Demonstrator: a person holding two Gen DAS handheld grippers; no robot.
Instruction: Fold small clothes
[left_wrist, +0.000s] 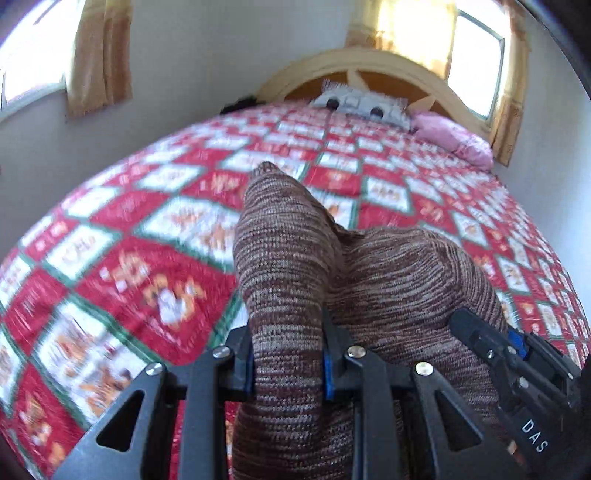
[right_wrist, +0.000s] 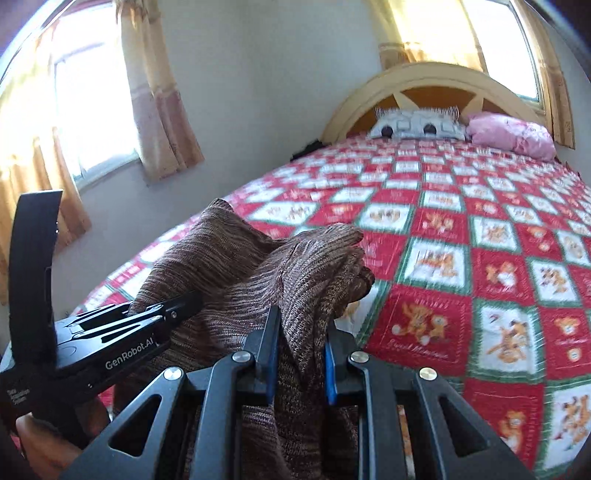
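Brown knit garment is pinched in both tongs: the left gripper and the right gripper each clamp a bunched fold of it. It hangs raised above the red checked bedspread, pillows beyond.

A home bedroom: a bed (patterned red quilt, arched headboard), pillows, curtained windows.
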